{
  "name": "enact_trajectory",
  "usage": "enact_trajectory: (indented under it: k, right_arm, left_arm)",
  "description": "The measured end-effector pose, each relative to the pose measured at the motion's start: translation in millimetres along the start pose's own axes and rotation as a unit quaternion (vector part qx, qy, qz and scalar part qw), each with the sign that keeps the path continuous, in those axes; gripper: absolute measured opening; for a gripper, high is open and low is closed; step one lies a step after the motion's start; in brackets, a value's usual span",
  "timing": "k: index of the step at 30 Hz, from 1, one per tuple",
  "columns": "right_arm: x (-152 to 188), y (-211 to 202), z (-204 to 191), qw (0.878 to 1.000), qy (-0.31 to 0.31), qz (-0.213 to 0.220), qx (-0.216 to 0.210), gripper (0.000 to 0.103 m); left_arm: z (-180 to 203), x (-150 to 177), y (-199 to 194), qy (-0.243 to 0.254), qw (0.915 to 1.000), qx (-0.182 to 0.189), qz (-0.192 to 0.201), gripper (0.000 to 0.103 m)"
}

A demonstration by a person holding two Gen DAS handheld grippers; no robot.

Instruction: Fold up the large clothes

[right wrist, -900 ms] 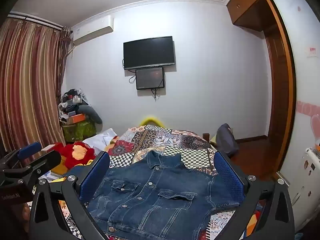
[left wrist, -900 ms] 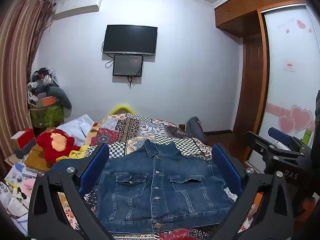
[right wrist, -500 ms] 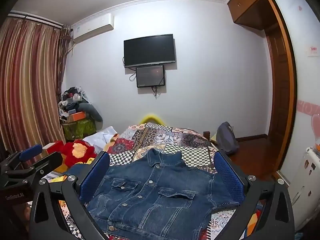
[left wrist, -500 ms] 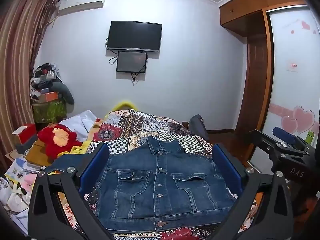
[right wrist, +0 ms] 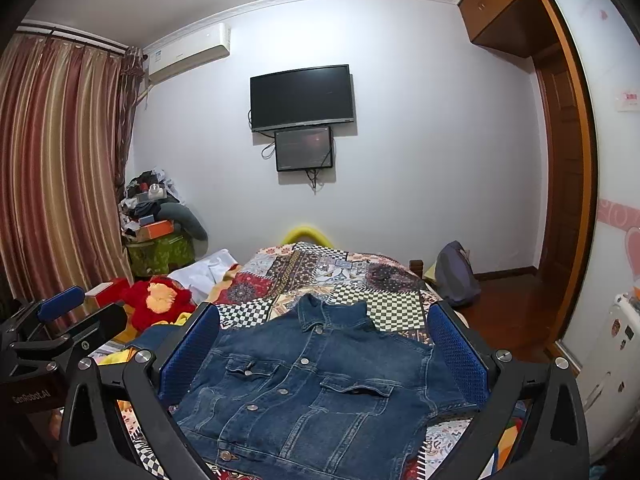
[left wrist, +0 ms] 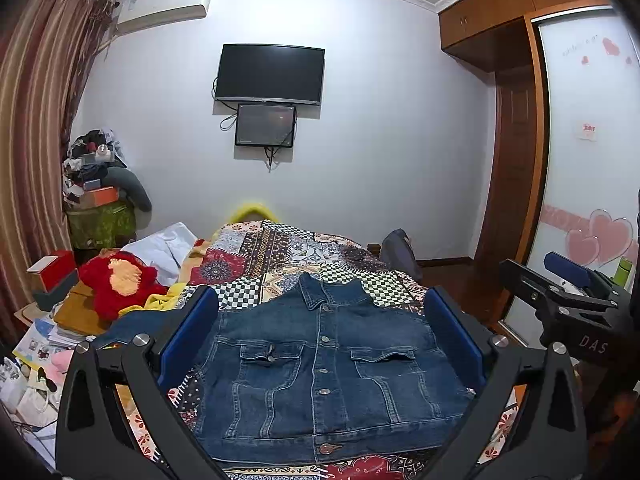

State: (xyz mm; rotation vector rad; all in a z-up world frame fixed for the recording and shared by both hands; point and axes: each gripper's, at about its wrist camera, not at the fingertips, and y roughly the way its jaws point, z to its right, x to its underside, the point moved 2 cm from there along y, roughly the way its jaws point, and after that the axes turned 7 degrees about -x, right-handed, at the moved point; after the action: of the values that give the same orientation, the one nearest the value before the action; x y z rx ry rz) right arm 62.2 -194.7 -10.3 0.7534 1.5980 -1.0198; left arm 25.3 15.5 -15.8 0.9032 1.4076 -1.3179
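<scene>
The dark blue denim jacket [left wrist: 320,376] lies flat on the bed with the patchwork quilt [left wrist: 296,248]. Its front faces up, its buttons are done up, and its collar points to the far wall. This jacket is the landmark here.

Since a moment ago, both cameras have tipped down a little, so the jacket now sits a bit lower and closer in each view. The jacket itself has not moved and has no fold in it. I think the folding has not started, and the hands are only getting into place.

The left gripper [left wrist: 322,344] hangs above the near half of the jacket. Its two blue pads are wide apart and nothing is between them. The right gripper [right wrist: 324,356] is the same: pads wide apart, holding nothing, above the jacket's near side. In the left wrist view, the right gripper shows to the right of the jacket.

To the left of the jacket sit a red fluffy toy [left wrist: 118,282] and a white pillow [left wrist: 164,248]. One blue sleeve [left wrist: 132,326] seems to stick out that way, near the toy, so it could catch on that stuff. Past the jacket's collar hangs a black flat TV [left wrist: 270,74] on the wall. To the right of the jacket a grey bag [right wrist: 456,278] stands on the floor.
</scene>
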Motion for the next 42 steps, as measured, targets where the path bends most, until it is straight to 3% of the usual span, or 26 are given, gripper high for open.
enact_trajectory:
  k: [42]
  right_arm:
    - [-4.7,4.4,-2.5,1.0,-0.003,-0.005,-0.007,0.103]
  left_arm:
    - [0.4,0.4,5.9,-0.003,1.0,-0.003,0.001,0.103]
